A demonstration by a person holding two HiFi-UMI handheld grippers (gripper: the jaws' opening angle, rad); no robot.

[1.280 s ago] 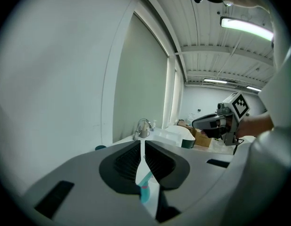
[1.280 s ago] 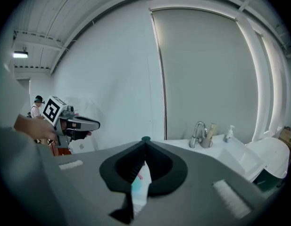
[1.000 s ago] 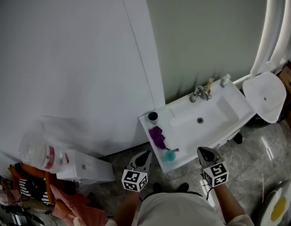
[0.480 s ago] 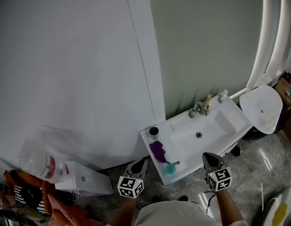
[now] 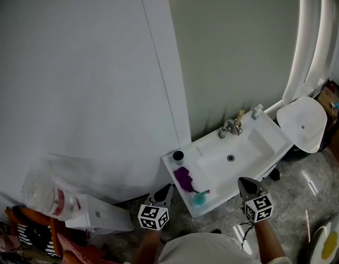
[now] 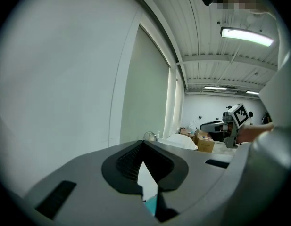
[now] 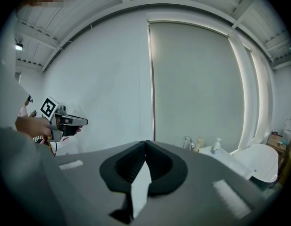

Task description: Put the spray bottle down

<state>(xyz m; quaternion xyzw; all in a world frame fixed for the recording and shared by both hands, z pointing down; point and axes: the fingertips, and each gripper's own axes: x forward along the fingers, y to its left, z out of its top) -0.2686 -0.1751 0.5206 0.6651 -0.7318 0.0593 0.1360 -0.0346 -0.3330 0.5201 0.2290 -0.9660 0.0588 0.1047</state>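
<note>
Spray bottle (image 5: 199, 197) rests on the sink's (image 5: 264, 141) near-left corner, closer to the left gripper (image 5: 167, 188) than the right gripper (image 5: 242, 180) (both pairs of jaws pressed together, empty).

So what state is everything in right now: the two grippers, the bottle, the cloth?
left gripper: shut, holding nothing.
right gripper: shut, holding nothing.
spray bottle: resting on the sink near its front edge, not held.
purple cloth: crumpled, lying beside the basin.

The left gripper (image 5: 165, 189) and the right gripper (image 5: 243, 181) are held side by side in front of the body, tilted slightly downward, each with its jaws together and empty.
</note>
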